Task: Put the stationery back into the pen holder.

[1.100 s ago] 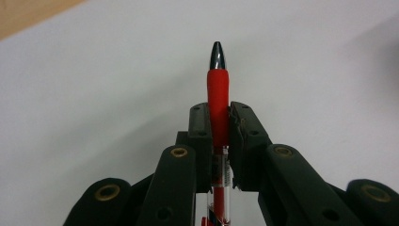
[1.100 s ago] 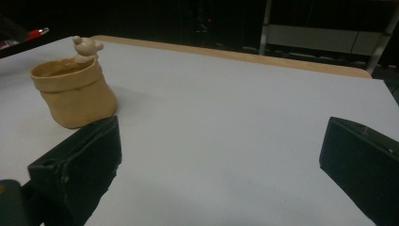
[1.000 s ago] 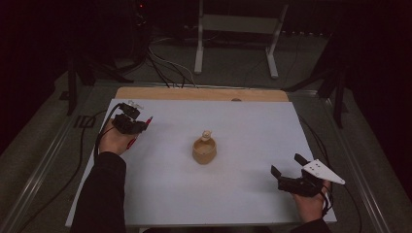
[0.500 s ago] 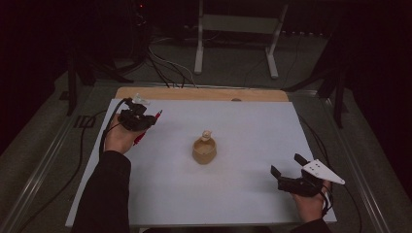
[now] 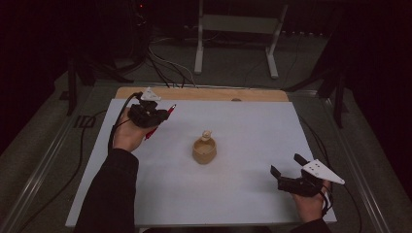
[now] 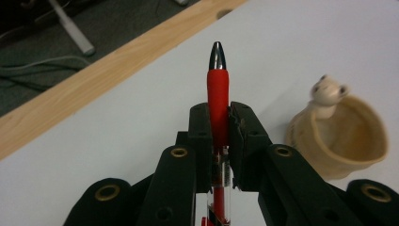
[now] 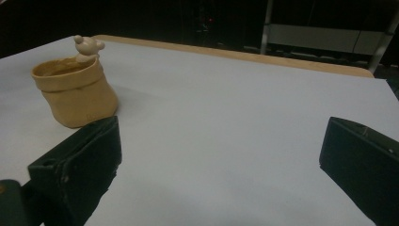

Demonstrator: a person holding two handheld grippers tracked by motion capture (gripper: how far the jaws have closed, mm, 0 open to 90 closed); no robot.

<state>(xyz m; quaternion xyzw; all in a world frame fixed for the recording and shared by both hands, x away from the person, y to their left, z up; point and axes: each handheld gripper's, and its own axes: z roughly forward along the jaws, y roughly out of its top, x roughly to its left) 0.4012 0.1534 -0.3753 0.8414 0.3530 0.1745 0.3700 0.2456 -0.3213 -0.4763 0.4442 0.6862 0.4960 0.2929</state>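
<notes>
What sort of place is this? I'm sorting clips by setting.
Probably a lab or recording workspace, not a home: a white-covered table in a dark room, loose cables on the floor behind it, and a metal stand.

We have lifted our left hand-held gripper off the near-left part of the counter and carried it up and toward the far edge. The red pen clamped between its jaws has come along, now held clear of the surface, its tip pointing farther right.
</notes>
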